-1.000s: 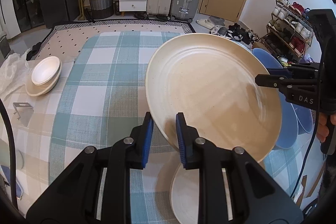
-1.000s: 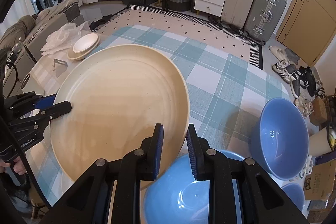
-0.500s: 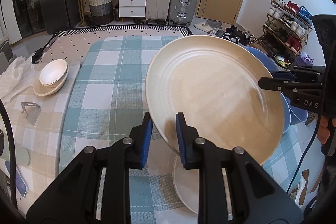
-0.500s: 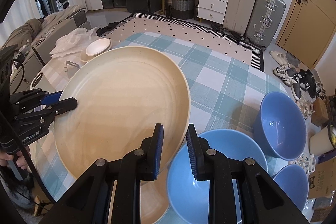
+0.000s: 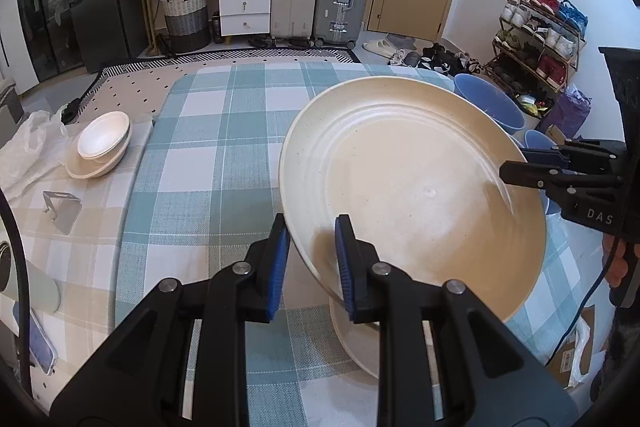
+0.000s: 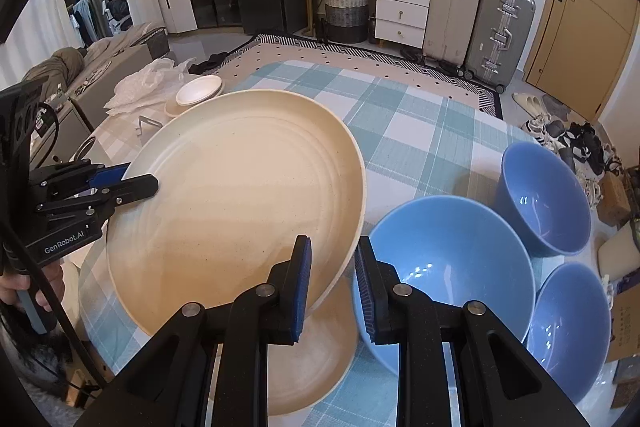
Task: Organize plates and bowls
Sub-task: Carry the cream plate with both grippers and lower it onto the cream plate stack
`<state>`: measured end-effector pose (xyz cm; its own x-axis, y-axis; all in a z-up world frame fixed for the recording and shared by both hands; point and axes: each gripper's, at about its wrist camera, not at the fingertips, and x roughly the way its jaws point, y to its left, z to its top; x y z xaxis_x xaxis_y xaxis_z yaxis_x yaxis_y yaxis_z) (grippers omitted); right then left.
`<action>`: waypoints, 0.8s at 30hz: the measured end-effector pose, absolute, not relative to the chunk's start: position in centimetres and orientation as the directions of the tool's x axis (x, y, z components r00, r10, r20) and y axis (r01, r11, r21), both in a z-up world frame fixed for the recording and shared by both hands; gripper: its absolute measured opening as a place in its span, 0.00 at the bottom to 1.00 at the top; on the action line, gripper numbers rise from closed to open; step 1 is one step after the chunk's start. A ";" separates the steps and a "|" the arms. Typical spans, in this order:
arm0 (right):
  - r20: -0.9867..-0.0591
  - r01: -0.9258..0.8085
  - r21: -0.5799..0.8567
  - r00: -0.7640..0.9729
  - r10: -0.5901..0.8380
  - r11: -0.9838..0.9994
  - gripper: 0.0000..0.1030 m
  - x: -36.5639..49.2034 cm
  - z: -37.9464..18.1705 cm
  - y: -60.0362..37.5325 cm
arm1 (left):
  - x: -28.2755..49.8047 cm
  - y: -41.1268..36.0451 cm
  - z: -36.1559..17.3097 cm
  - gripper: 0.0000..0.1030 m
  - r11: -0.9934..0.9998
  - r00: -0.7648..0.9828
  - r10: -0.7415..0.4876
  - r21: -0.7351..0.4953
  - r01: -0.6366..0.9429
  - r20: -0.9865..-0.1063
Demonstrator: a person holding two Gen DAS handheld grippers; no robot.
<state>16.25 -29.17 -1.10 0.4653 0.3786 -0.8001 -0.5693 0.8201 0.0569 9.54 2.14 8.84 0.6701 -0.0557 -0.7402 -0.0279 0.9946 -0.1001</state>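
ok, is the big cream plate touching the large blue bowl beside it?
Cannot tell. In the right wrist view the big cream plate has its rim right beside the large blue bowl, but the right gripper, clamped on that rim, hides the spot.

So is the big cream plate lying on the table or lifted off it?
Lifted: the big cream plate hangs tilted, left gripper and right gripper clamping opposite rims.

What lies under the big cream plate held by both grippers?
A second cream plate on the checked cloth shows beneath the big cream plate; most of it is covered.
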 end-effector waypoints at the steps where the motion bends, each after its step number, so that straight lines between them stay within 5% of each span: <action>1: -0.798 -0.567 0.065 0.465 0.384 0.821 0.22 16.2 -1.2 -29.3 | 9.5 2.1 8.7 0.18 0.995 0.669 -0.053 -0.096 -0.027 -0.741; 24: -0.800 -0.547 0.084 0.462 0.384 0.833 0.22 12.7 -6.1 -29.9 | 8.1 1.5 3.7 0.18 0.998 0.661 -0.030 -0.061 -0.023 -0.750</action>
<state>12.74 -29.94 -6.10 0.4617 0.3837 -0.7998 -0.5472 0.8328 0.0836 8.09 1.48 3.73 0.6613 -0.0303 -0.7495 -0.0234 0.9979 -0.0610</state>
